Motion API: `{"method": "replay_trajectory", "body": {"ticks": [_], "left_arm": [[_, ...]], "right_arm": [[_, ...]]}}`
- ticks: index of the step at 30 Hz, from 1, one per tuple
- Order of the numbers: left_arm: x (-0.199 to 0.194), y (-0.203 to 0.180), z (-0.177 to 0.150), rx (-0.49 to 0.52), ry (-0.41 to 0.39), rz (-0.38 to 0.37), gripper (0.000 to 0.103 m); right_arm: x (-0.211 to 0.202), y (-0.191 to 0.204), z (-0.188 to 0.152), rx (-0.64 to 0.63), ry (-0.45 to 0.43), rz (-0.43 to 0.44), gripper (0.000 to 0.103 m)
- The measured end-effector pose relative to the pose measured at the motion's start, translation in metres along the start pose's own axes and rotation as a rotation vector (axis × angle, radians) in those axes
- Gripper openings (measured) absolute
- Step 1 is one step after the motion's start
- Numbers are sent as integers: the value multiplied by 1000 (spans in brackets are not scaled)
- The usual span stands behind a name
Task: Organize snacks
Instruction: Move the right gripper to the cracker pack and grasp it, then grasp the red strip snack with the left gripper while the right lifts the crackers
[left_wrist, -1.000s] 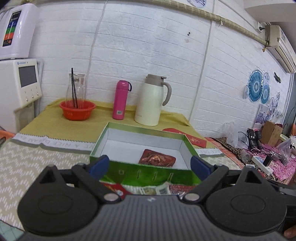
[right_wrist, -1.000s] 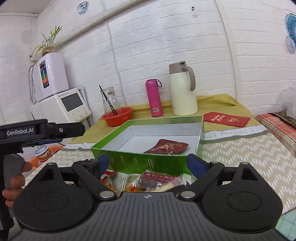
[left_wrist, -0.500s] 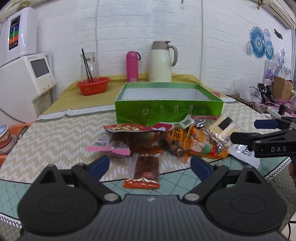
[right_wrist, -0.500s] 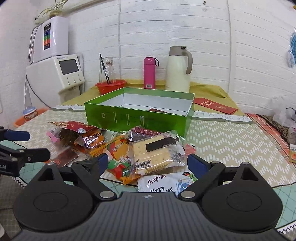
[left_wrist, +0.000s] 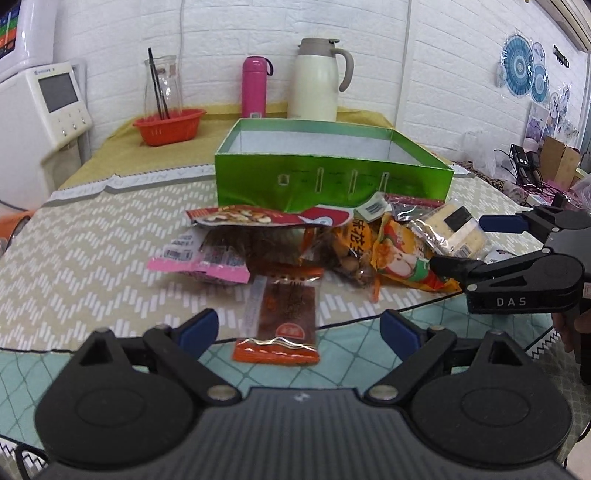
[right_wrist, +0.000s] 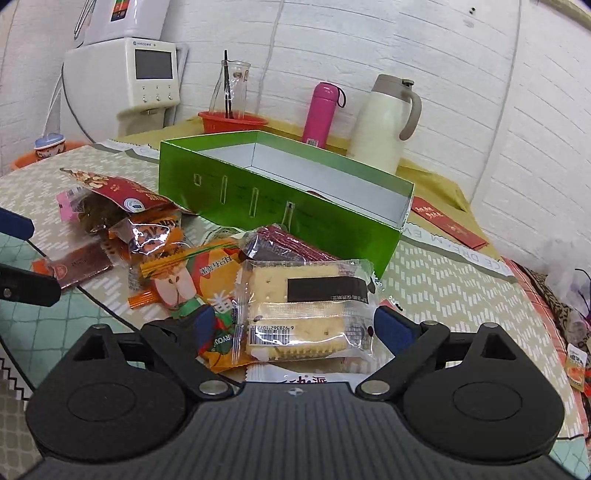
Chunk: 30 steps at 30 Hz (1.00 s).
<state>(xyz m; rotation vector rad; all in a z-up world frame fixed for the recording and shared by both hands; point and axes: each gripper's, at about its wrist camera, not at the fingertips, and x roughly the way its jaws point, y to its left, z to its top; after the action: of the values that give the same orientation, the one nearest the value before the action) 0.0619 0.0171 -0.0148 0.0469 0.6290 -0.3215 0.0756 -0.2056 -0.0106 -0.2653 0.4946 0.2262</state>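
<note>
A green open box (left_wrist: 332, 177) stands behind a pile of snack packets; it also shows in the right wrist view (right_wrist: 280, 192). My left gripper (left_wrist: 299, 328) is open, its fingers either side of a brown-red flat packet (left_wrist: 284, 317) at the pile's near edge. My right gripper (right_wrist: 295, 325) is open, its fingers either side of a clear cracker packet (right_wrist: 306, 306) that lies on an orange apple packet (right_wrist: 192, 280). In the left wrist view the right gripper (left_wrist: 480, 243) comes in from the right, by the cracker packet (left_wrist: 454, 232). A red nut bag (left_wrist: 266, 218) lies left of centre.
A white thermos jug (left_wrist: 317, 81), a pink bottle (left_wrist: 255, 86) and an orange basket with a glass jar (left_wrist: 168, 123) stand behind the box. A white appliance (left_wrist: 40, 107) is at the left. A red envelope (right_wrist: 447, 225) lies right of the box.
Both grippers have pulled back from above the box and dropped low to the snack pile. The left now frames the brown-red packet and the right frames the cracker packet. Both stay open.
</note>
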Motion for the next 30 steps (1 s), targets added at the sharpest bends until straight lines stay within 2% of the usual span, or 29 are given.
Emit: {"method": "replay_trajectory", "body": {"ticks": [3, 5, 6, 7, 9, 11, 14, 15, 18, 19, 20, 21, 22, 24, 27, 30], "left_arm": [[9, 0, 4, 9, 21, -2, 92], [16, -1, 6, 10, 37, -2, 90], [20, -1, 6, 10, 48, 0, 87], [23, 0, 6, 8, 59, 3, 78], [29, 0, 6, 13, 74, 16, 66], [31, 0, 6, 30, 65, 28, 66], [31, -1, 9, 41, 63, 24, 52], [30, -1, 9, 39, 66, 19, 49], [29, -2, 8, 42, 68, 22, 48], [28, -2, 8, 44, 67, 22, 49], [28, -3, 7, 49, 66, 19, 51], [28, -3, 6, 53, 63, 18, 59], [29, -4, 5, 55, 65, 21, 69], [29, -3, 3, 53, 57, 21, 69], [29, -3, 3, 51, 58, 17, 69], [29, -3, 4, 51, 60, 17, 69]], "right_arm": [[-9, 1, 0, 9, -1, 10, 98], [-18, 5, -1, -16, -12, -8, 86], [-23, 6, -1, -16, -19, -12, 83], [-28, 6, -1, -7, -27, -11, 78], [-38, 2, -1, 26, -48, 5, 72], [-44, -2, -1, 64, -56, 31, 26], [-46, -8, -1, 107, -60, 29, 22], [-46, -9, -2, 117, -57, 28, 22], [-43, -11, -5, 132, -46, 40, 26], [-44, -12, -7, 140, -56, 43, 45], [-44, -14, -8, 148, -68, 33, 70], [-43, -17, -8, 155, -70, 15, 89], [-42, -20, -8, 169, -72, -15, 103], [-42, -30, -9, 218, -93, -90, 103], [-32, -53, -9, 292, -56, -109, 103], [-15, -80, -14, 433, 14, -135, 103]]}}
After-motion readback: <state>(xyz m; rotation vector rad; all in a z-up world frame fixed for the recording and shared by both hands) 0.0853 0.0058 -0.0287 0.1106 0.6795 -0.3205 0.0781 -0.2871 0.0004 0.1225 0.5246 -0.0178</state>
